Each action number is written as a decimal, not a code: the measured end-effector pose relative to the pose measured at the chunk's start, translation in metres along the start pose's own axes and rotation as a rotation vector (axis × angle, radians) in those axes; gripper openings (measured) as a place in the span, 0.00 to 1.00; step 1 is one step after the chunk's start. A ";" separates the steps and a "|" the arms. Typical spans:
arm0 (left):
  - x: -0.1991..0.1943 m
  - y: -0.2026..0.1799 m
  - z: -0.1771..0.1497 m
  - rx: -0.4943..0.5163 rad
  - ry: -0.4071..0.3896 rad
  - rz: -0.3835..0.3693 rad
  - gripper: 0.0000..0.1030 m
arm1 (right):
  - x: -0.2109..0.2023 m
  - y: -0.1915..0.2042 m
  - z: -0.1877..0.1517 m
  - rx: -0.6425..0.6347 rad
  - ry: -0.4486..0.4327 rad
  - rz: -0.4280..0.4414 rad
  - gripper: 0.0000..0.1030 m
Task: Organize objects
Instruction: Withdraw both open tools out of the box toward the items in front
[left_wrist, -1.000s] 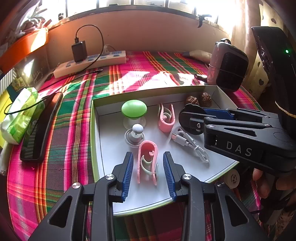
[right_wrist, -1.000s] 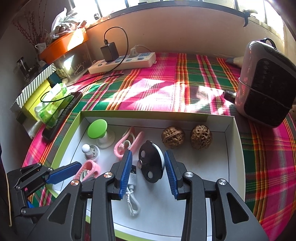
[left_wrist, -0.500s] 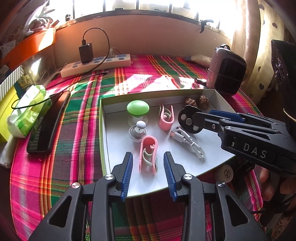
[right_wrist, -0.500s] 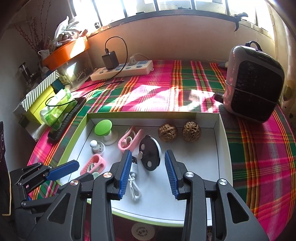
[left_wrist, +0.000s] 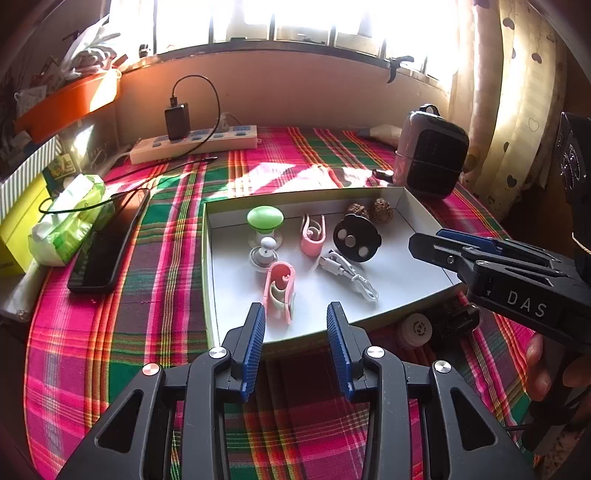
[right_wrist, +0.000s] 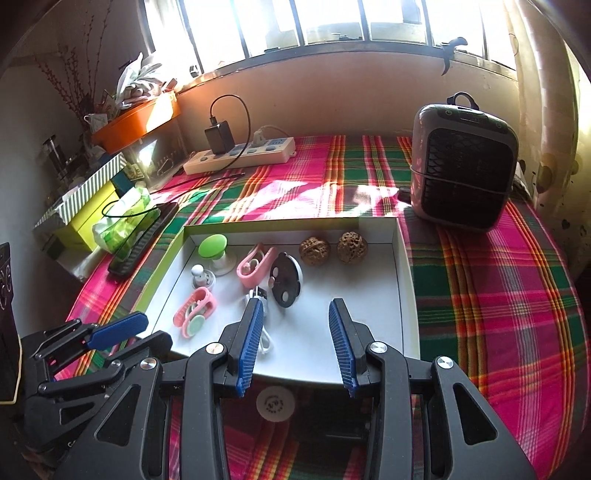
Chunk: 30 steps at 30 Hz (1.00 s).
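While both have drawn back from the tray (left_wrist: 424, 218) since earlier, left gripper (left_wrist: 295, 334) and right gripper (right_wrist: 295, 332) hang released, empty; the pink clip (left_wrist: 280, 291) lies inside the tray.

Sunlit barred window (right_wrist: 332, 22) w/ curtain (left_wrist: 517, 92), plaid tablecloth (right_wrist: 498, 295) on table.

**Surroundings noted beyond my work area**

I see a plaid cloth (right_wrist: 480, 280) over the table. A heater (right_wrist: 463, 162) stands far right. A power strip (right_wrist: 240, 157) with a black charger (right_wrist: 219, 136) plugged in lies by the wall. Phone (left_wrist: 107, 243) and tissue pack (left_wrist: 68, 221) lie left.
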<state>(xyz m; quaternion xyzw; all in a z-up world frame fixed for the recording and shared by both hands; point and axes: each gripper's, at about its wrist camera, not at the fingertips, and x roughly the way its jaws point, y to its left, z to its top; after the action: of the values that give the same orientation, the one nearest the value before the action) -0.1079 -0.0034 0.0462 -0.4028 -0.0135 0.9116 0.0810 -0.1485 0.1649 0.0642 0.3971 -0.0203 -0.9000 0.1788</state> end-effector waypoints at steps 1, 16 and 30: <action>-0.002 -0.002 -0.001 0.003 -0.002 -0.006 0.32 | -0.003 -0.002 -0.002 0.003 -0.004 -0.003 0.38; -0.009 -0.025 -0.019 0.025 0.017 -0.082 0.32 | -0.027 -0.035 -0.041 0.010 -0.007 -0.032 0.38; 0.000 -0.030 -0.024 0.023 0.054 -0.091 0.32 | -0.020 -0.040 -0.055 -0.037 0.037 0.077 0.41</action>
<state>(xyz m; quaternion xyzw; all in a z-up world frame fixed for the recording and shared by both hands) -0.0860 0.0250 0.0328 -0.4254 -0.0191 0.8958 0.1271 -0.1088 0.2143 0.0336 0.4092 -0.0157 -0.8851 0.2210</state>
